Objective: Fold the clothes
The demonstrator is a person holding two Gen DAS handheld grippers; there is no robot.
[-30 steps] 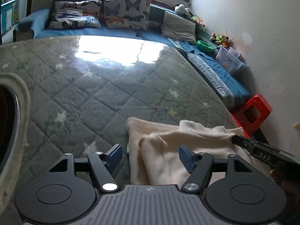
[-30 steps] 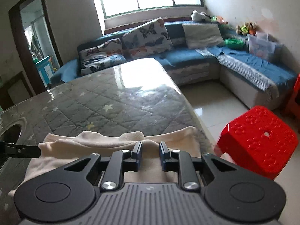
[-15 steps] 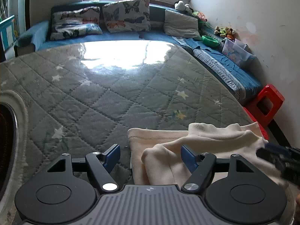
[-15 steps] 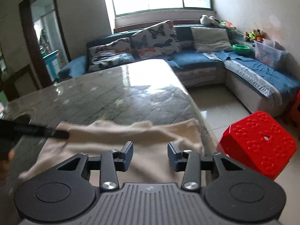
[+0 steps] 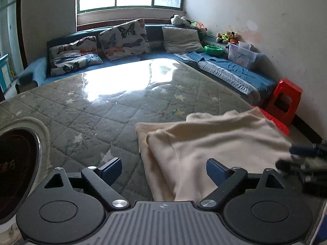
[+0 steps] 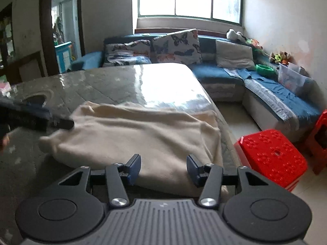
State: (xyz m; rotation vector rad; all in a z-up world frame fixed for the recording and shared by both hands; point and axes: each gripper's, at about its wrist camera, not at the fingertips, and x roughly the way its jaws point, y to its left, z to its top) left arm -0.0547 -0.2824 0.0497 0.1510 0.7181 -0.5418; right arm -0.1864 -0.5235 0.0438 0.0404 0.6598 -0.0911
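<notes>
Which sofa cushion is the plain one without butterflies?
The grey cushion, rightmost of the three on the sofa; both others are butterfly-printed.

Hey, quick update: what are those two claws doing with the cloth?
Left gripper open, right gripper open. Cream garment folded on table. Nothing in the way.

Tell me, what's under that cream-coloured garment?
The cream garment lies on a grey quilted, star-patterned table cover. It is doubled over, so lower layers show at its edge; anything between them is hidden.

A red stool (image 6: 272,156) stands beside the blue sofa (image 6: 286,100).
</notes>
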